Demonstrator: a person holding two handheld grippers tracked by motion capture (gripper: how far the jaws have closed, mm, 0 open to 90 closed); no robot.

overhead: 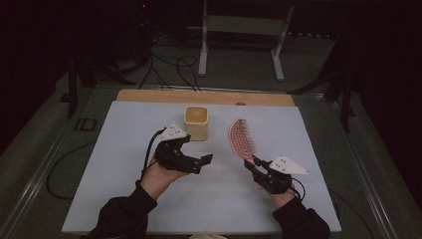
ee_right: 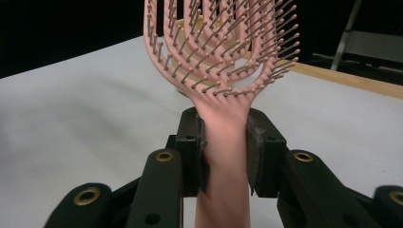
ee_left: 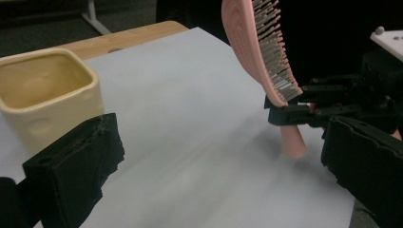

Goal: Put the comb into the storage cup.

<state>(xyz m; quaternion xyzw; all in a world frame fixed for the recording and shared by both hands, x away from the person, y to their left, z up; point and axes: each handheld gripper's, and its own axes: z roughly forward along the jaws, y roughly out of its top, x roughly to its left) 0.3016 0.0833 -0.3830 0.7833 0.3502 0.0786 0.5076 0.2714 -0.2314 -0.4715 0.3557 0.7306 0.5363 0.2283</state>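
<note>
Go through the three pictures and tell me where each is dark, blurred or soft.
High view: dim overall, floor and background nearly black, only the pale grey table mat lit. Left claw view: the mat streaks with motion blur in the middle, while the cream square ceramic cup stays fairly sharp. Right claw view: the pink plastic vented hairbrush has crisp bristles, its handle near the lens is soft; black background upper left.

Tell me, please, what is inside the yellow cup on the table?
The yellow cup looks empty: the left gripper view shows only its bare inner walls. Its bottom is hidden by the near wall. The pink hairbrush is outside it, held in the right gripper.
</note>
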